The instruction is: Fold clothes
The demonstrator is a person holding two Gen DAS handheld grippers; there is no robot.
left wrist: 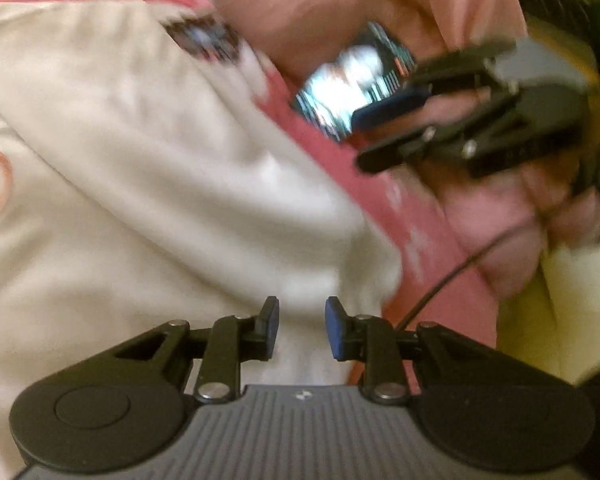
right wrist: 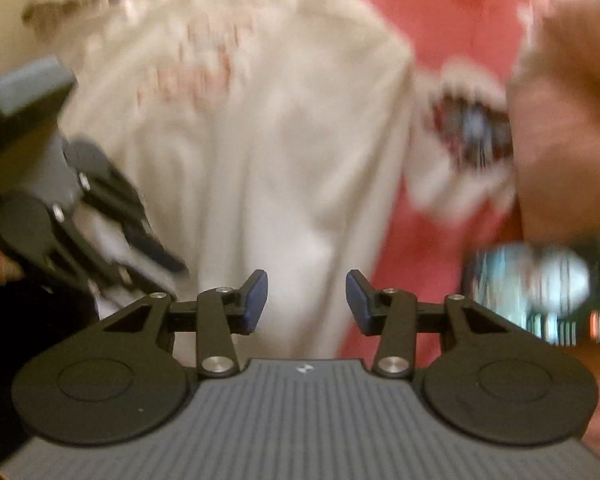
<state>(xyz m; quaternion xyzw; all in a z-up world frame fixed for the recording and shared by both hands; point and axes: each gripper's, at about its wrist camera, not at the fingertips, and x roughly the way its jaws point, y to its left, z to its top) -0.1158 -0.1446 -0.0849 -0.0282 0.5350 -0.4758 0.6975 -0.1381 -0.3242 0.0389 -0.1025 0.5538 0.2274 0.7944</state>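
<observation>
Left tongs [left wrist: 302,328] parted and empty, right tongs [right wrist: 307,305] likewise, over blurred, creased cream garment [left wrist: 148,184], faint pink print

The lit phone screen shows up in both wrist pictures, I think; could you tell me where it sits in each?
Left wrist view: the phone is upper right of centre, just beyond the right gripper.
Right wrist view: the phone is at the right edge, lower half.
Shared landmark: the cream garment on the red cloth.
</observation>
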